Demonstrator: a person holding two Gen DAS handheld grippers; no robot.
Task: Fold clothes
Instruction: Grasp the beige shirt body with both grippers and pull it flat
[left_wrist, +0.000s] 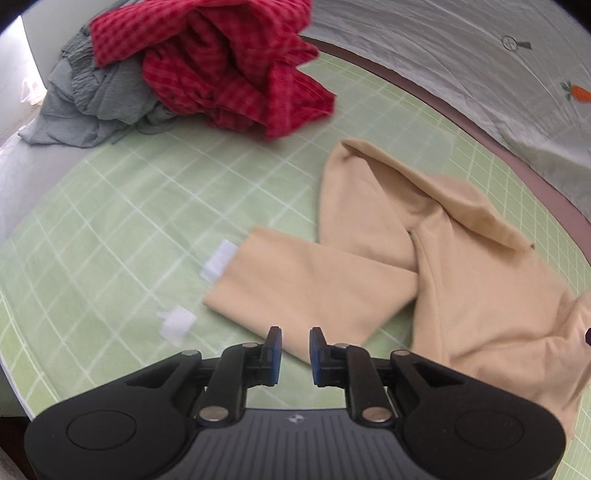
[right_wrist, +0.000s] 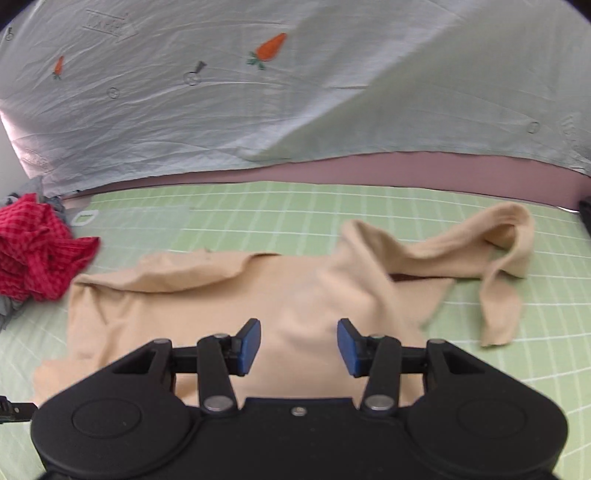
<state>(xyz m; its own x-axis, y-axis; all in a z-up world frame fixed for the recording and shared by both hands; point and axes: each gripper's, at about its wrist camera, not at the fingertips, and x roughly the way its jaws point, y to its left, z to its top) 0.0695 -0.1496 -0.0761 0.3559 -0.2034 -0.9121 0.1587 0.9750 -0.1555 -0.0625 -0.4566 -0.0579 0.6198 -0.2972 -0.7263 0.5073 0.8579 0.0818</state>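
With both grippers' fingers apart and empty, the left gripper (left_wrist: 295, 356) should pinch the beige top's (left_wrist: 480, 295) sleeve (left_wrist: 306, 291) at twelve o'clock, flattening wrinkles first.

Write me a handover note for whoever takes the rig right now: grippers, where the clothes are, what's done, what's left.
Left gripper: open, empty, above the near sleeve end of the beige top.
Right gripper: open, empty, over the beige top's body.
Beige top lies spread but rumpled on the green checked mat, one sleeve crossed over, the other bunched at the right side in the right wrist view; no clean fold yet.
Red checked garment and grey garment sit heaped at the far left of the mat, unfolded.
Left: flatten and fold the beige top, then the heap.
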